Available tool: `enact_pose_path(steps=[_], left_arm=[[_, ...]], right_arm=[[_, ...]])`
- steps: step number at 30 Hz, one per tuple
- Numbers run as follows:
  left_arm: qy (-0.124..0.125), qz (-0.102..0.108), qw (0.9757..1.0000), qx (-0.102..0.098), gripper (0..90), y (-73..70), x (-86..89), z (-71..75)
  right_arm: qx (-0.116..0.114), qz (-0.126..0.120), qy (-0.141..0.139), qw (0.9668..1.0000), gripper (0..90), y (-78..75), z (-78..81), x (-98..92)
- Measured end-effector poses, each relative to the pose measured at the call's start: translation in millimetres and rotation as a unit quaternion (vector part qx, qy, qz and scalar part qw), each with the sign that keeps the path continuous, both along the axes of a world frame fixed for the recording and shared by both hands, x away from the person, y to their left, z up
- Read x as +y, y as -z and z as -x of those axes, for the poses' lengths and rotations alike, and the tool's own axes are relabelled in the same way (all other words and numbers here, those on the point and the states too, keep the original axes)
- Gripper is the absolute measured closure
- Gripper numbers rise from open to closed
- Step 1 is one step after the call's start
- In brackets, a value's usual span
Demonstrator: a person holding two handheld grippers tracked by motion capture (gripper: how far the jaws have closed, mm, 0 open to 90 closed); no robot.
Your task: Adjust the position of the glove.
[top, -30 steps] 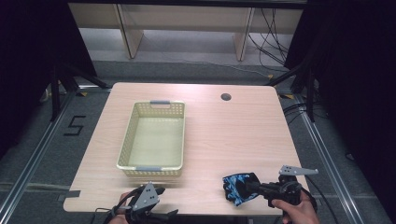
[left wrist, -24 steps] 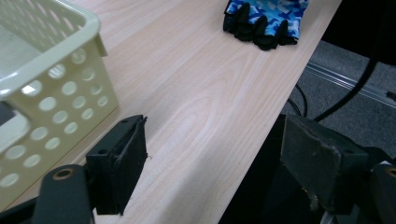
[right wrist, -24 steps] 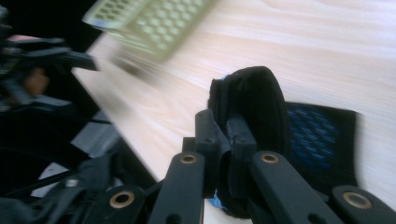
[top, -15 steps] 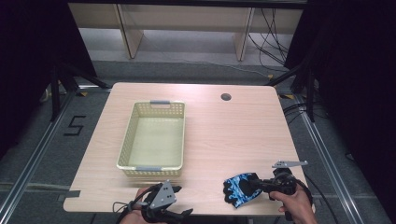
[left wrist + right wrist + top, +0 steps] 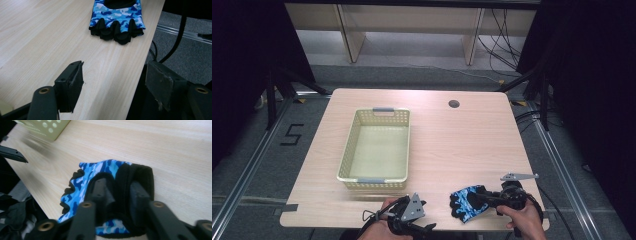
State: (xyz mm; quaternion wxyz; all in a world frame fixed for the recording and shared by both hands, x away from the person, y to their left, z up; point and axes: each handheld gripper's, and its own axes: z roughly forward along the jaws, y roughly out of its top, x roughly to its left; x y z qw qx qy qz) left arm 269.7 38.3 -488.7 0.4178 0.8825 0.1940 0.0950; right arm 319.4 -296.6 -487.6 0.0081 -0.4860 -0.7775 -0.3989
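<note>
Glove: we are looking at a blue camouflage glove (image 5: pixel 468 201) with black finger ends. It is lying flat on the table (image 5: pixel 452 145), near the front edge on the right side. In the left gripper view the glove (image 5: pixel 117 18) is lying close to the table's edge, with its short black fingers pointing toward us.

Right gripper: our right gripper (image 5: pixel 486 200) is lying low at the glove's cuff. In the right gripper view both black jaws are reaching into the black cuff opening of the glove (image 5: pixel 100 177), one on each side, inside it. The jaws have just been opening, with the cuff around them — they are spreading inside it, not pinching it.

Left gripper: our left gripper (image 5: pixel 409 214) is sitting at the front edge of the table, left of the glove and apart from it. Its jaws are standing apart with only bare wood and the table edge between them — they are holding nothing. They have just been closing a little.

Basket: a pale yellow basket (image 5: pixel 346 165) is standing on the left half of the table, well behind the left gripper.
</note>
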Motion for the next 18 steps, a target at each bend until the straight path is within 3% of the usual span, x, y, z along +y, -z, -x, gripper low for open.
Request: enact_pose_path(steps=[1, 3, 4, 6, 7, 8, 10, 11, 12, 13, 14, 16, 17, 18], left_arm=[[-0.001, -0.003, 1.0, 0.002, 29.8, 0.8, -0.6, -0.8], [-0.003, -0.002, 1.0, 0.003, 29.8, 3.8, -2.6, -0.9], [-0.003, -0.008, 1.0, 0.004, 29.8, 4.5, -3.3, -0.5], [-0.002, -0.002, 1.0, 0.007, 29.8, 6.2, -6.3, 0.5], [0.008, -0.013, 0.9999, 0.003, 29.8, 5.0, -6.2, -0.3], [0.002, -0.011, 0.9999, 0.002, 30.1, 5.0, -7.5, -0.9], [0.004, -0.008, 1.0, 0.002, 31.2, 5.2, -9.4, -3.1], [0.004, -0.003, 1.0, -0.004, 32.1, 5.1, -11.0, -3.7], [0.004, -0.008, 0.9999, 0.004, 32.8, 5.1, -11.7, -3.9], [-0.004, 0.003, 1.0, 0.005, 33.7, 6.4, -14.4, -4.3], [0.002, -0.008, 1.0, 0.002, 35.0, 6.0, -14.6, -6.1], [0.003, -0.003, 1.0, -0.002, 38.0, 6.9, -18.1, -7.1], [0.008, -0.005, 0.9999, -0.004, 44.0, 7.1, -19.3, -7.8], [0.011, -0.008, 0.9999, -0.004, 44.0, 6.1, -20.0, -7.7]], right_arm=[[0.006, 0.001, 0.012, 0.9999, 55.5, -3.0, 1.9, 1.4], [-0.013, -0.003, 0.007, 0.9999, 51.1, -7.0, 1.2, 1.1], [0.001, -0.005, 0.019, 0.9998, 48.1, -12.8, 4.2, 3.3], [-0.029, 0.022, 0.023, 0.9991, 45.9, -19.7, 2.5, 2.1], [-0.02, 0.029, 0.033, 0.9988, 46.1, -25.6, 4.9, 4.1], [-0.03, 0.038, 0.042, 0.9979, 47.1, -30.1, 5.4, 5.2], [-0.065, 0.077, 0.037, 0.9943, 51.1, -34.9, 2.7, 0.0], [-0.071, 0.076, 0.038, 0.9939, 53.9, -35.2, 2.6, -0.8], [-0.081, 0.083, 0.038, 0.9925, 58.1, -34.6, 1.8, -2.4], [-0.067, 0.083, 0.044, 0.9933, 63.1, -33.9, 2.8, -2.2], [-0.073, 0.093, 0.035, 0.9923, 65.9, -30.8, 0.7, -4.2], [-0.054, 0.112, 0.041, 0.9914, 74.9, -26.3, 0.8, -4.2], [-0.063, 0.131, 0.032, 0.9888, 82.3, -20.8, -1.8, -6.9], [-0.063, 0.131, 0.032, 0.9888, 82.3, -20.8, -1.8, -6.9]])
